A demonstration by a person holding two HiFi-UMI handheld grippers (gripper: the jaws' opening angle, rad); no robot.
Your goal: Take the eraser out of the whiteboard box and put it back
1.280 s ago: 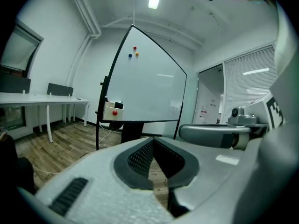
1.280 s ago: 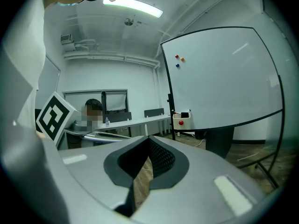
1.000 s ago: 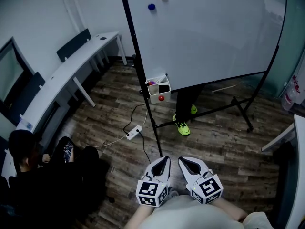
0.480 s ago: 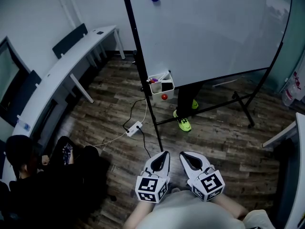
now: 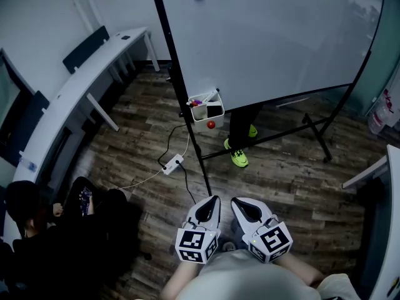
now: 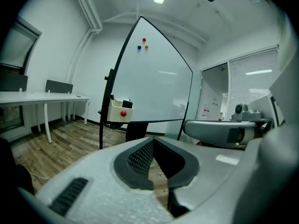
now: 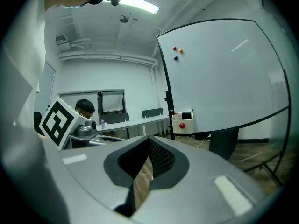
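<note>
Eraser [image 5: 214,110] sits inside whiteboard box [image 5: 200,117]

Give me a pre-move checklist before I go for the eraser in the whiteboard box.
1. Eraser in whiteboard box: ok, black block stands inside.
2. Left gripper empty: ok, nothing between its jaws.
3. Right gripper empty: ok, nothing between its jaws.
4. Jaws open for grasp: not ok, both shut.
5. Box within reach: not ok, both grippers held far back from it.
6. Floor ahead clear: not ok, power strip and cable lie near the stand.
</note>
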